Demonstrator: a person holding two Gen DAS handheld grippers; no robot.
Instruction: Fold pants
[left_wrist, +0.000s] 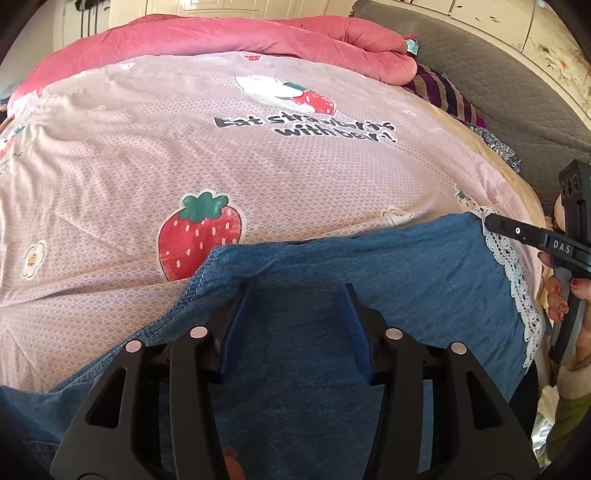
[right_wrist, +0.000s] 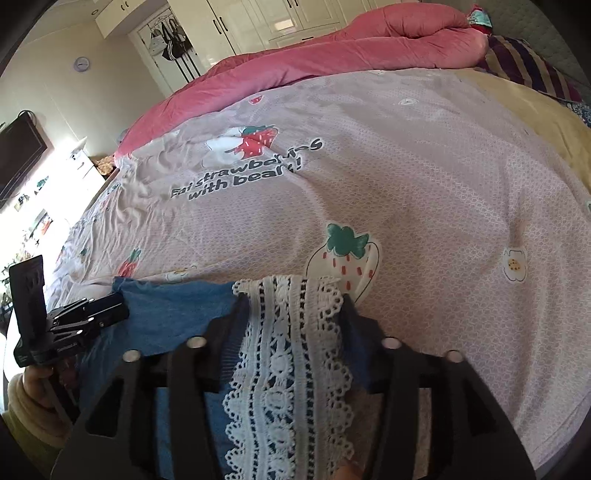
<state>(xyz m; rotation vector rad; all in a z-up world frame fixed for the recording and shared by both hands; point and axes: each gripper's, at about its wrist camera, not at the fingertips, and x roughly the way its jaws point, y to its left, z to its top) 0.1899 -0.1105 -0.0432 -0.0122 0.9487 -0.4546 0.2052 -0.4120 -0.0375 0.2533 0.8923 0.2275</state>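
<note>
So: pants (left_wrist: 369, 266) flat on bed (left_wrist: 221, 155), both jaws apart.

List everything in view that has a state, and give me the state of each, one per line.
Left gripper: open, over the denim, nothing pinched.
Right gripper: open, lace trim between its fingers, not pressed.
Pants: blue denim, lying flat on the bed.
Lace trim: at the pants' right end, lying flat.
Bedsheet: spread out, lightly creased.
Pink quilt: bunched at the far side.
</note>
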